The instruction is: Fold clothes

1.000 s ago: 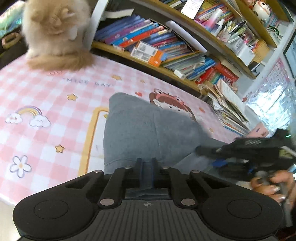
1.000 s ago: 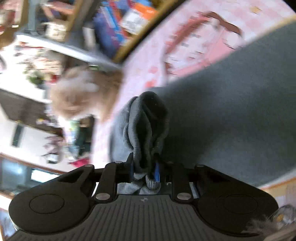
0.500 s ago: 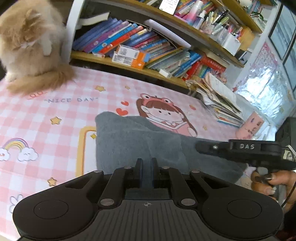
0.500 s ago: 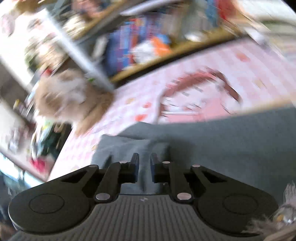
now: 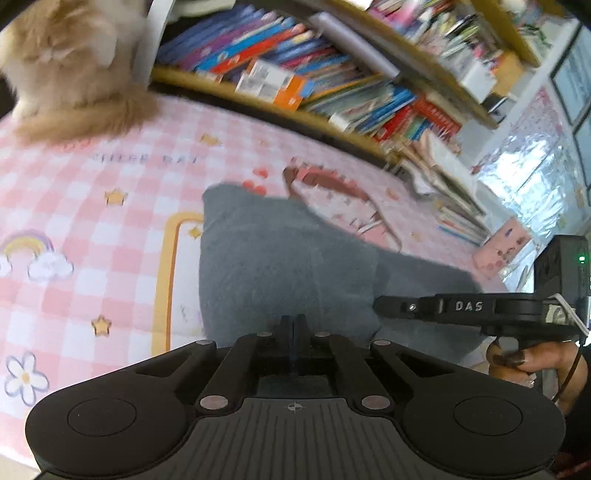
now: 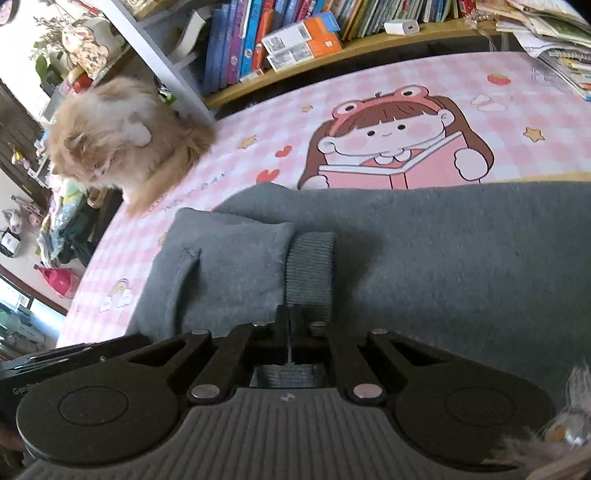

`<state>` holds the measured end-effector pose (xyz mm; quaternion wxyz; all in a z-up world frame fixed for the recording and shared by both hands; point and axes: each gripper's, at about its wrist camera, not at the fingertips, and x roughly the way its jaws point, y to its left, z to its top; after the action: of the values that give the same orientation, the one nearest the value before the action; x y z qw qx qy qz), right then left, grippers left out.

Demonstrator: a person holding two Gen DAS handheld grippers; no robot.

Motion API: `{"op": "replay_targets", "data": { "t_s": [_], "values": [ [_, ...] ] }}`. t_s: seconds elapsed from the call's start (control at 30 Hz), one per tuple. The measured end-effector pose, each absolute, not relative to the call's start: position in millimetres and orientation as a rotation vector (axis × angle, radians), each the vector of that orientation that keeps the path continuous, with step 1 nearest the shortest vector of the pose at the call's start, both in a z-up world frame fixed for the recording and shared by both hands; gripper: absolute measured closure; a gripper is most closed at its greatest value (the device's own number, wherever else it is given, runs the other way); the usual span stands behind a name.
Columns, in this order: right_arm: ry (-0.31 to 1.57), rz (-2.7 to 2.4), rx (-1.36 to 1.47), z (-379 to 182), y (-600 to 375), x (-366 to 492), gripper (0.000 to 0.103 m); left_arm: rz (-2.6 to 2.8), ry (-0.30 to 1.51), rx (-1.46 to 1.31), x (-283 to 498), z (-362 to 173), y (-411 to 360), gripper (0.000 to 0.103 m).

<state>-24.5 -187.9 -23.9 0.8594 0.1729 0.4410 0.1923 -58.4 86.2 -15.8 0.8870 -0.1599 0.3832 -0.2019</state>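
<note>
**Grey garment on the pink mat, both tongs closed and empty**

A fluffy ginger cat sits at the far corner of the pink checked mat, close to the white upright of a bookshelf crammed with coloured books and an orange-and-white box. The cat is clear of the cloth, with a strip of bare mat between them. A loose stack of papers and magazines leans at the other end of the shelf, beside a shiny foil-like sheet on the wall. The mat's printed cartoon girl with a frog hat lies just beyond the cloth's far edge.

The grey sweatshirt is spread flat across the near part of the mat. One sleeve is folded over the body, its ribbed cuff lying directly ahead of the right gripper.

The right gripper points down toward the cuff, jaws brought together with nothing between them; its tips sit just short of the ribbing. From the left view it reaches in level from the right, a hand wrapped round its grip. The left gripper tilts down over the near edge of the sweatshirt, jaws likewise pressed together and holding nothing.
</note>
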Motion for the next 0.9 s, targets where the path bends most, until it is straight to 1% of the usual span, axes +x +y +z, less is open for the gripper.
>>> {"op": "replay_targets", "data": {
  "t_s": [0.07, 0.2, 0.37, 0.47, 0.63, 0.7, 0.73, 0.77, 0.8, 0.83, 0.87, 0.9],
  "values": [
    [0.902, 0.440, 0.324, -14, -184, -30, 0.099, -0.444, 0.760, -0.353, -63, -10, 91, 0.102],
    [0.881, 0.517, 0.223, -1, -173, -41, 0.099, -0.421, 0.752, -0.359, -62, -10, 95, 0.102],
    [0.982, 0.533, 0.091, -22, -154, -45, 0.101, -0.400, 0.754, -0.394, -54, -17, 101, 0.102],
    [0.984, 0.520, 0.096, -23, -154, -46, 0.101, -0.408, 0.789, -0.432, -44, -27, 104, 0.102],
    [0.936, 0.473, 0.144, -13, -163, -58, 0.101, -0.426, 0.834, -0.474, -34, -39, 111, 0.101],
    [0.914, 0.425, 0.173, -8, -170, -63, 0.097, -0.438, 0.814, -0.466, -36, -33, 112, 0.100],
    [0.905, 0.398, 0.189, -5, -174, -65, 0.097, -0.447, 0.799, -0.449, -38, -29, 110, 0.098],
    [0.904, 0.366, 0.211, -5, -179, -68, 0.094, -0.457, 0.784, -0.432, -40, -26, 108, 0.097],
    [0.905, 0.333, 0.233, -4, -184, -70, 0.088, -0.466, 0.769, -0.414, -41, -22, 106, 0.096],
    [0.906, 0.299, 0.256, -4, -189, -73, 0.084, -0.473, 0.759, -0.401, -43, -19, 104, 0.096],
    [0.906, 0.265, 0.278, -4, -195, -75, 0.078, -0.479, 0.752, -0.389, -44, -17, 101, 0.095],
    [0.912, 0.237, 0.291, -4, -199, -78, 0.076, -0.484, 0.747, -0.377, -45, -15, 98, 0.095]
  ]
}}
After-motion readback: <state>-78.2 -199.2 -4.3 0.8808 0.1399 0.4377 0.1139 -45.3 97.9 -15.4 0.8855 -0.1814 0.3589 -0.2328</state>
